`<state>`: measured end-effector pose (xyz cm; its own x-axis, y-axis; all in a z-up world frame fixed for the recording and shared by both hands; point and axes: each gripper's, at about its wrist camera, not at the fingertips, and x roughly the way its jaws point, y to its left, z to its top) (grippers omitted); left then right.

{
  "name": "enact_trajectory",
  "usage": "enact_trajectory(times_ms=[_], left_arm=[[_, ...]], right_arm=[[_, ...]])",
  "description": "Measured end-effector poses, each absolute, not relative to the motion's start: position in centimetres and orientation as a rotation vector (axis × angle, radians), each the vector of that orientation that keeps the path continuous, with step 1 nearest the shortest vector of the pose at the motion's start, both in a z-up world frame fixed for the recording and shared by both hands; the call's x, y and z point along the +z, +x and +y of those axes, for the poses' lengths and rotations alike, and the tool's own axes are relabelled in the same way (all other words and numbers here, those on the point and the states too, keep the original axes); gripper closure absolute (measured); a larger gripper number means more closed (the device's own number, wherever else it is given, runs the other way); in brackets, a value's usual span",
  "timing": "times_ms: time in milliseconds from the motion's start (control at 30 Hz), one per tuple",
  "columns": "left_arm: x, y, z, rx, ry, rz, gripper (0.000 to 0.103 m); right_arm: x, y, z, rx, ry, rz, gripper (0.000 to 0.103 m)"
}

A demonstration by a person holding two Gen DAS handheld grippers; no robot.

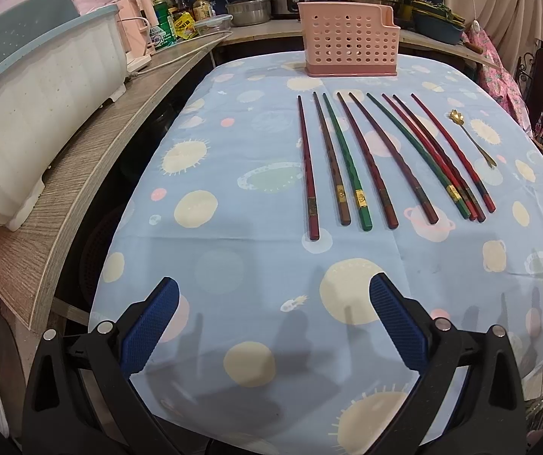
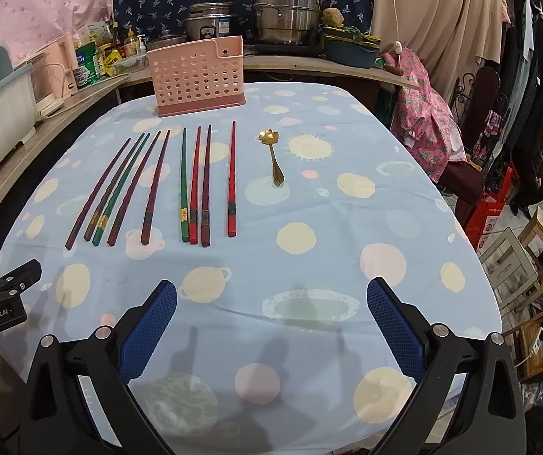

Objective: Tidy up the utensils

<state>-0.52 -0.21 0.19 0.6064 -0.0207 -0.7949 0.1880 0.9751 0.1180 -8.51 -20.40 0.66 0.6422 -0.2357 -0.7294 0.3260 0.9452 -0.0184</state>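
Several red, brown and green chopsticks point(image 1: 362, 167) lie in a row on the blue patterned tablecloth point(image 1: 256, 258); they also show in the right wrist view point(image 2: 184, 185). A small gold spoon point(image 1: 474, 138) lies to their right, also in the right wrist view point(image 2: 274, 159). A pink perforated utensil holder point(image 1: 347, 40) stands upright behind them at the far edge, also in the right wrist view point(image 2: 197, 76). My left gripper point(image 1: 273, 295) is open and empty, near the table's front. My right gripper point(image 2: 271, 295) is open and empty, also near the front.
A wooden counter point(image 1: 93, 140) runs along the left with a white dish rack point(image 1: 40, 106). Pots, bottles and a rice cooker point(image 2: 211, 22) crowd the back shelf. Chairs and clutter point(image 2: 499, 204) stand to the right of the table.
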Motion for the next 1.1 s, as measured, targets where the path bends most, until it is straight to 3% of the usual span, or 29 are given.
enact_trajectory(times_ms=[1100], left_arm=[[-0.39,-0.32,0.08,-0.121,0.19,0.921,0.007]], right_arm=[[0.52,-8.51,-20.31,-0.316,0.123,0.816,0.007]])
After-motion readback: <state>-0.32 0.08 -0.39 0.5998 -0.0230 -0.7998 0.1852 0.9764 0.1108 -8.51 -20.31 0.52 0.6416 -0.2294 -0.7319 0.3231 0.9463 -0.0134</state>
